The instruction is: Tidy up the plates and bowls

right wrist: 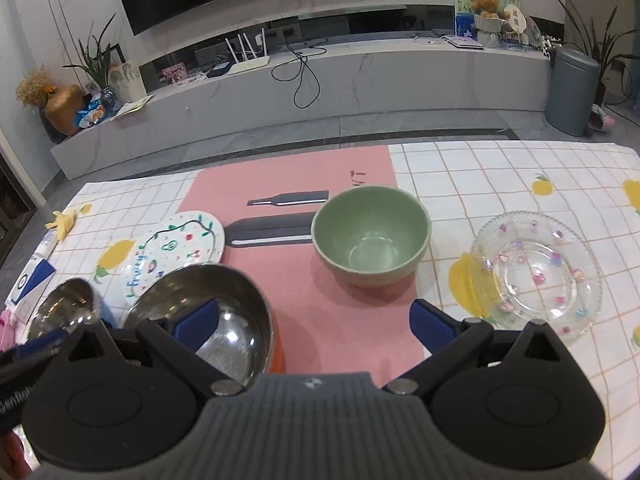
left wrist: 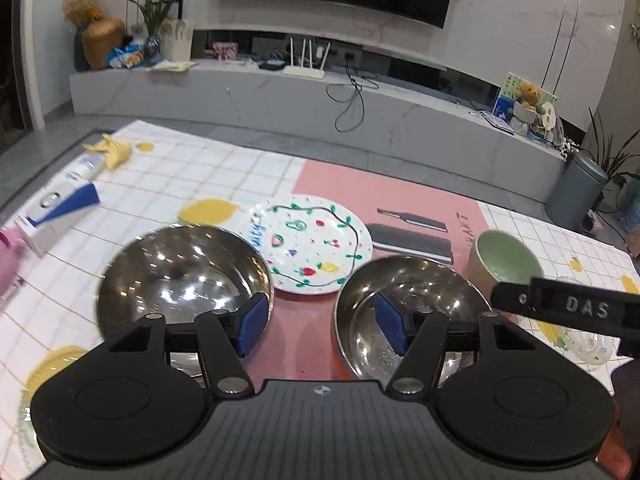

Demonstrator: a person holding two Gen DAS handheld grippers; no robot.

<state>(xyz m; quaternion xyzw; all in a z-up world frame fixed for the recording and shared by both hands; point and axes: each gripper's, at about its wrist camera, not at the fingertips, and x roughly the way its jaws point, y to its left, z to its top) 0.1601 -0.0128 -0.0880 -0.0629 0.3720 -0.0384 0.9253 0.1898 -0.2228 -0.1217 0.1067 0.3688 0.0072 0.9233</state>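
In the lower part of the left wrist view, two round steel bowls look polished and mirror-like, with bright reflections. Between them, higher, the white ceramic plate with painted fruits is glazed and glossy. In the right wrist view, the pale green bowl in the centre looks smooth and nearly matt. At the right, the clear glass plate with small coloured dots is transparent and shiny. The pink mat looks matt.
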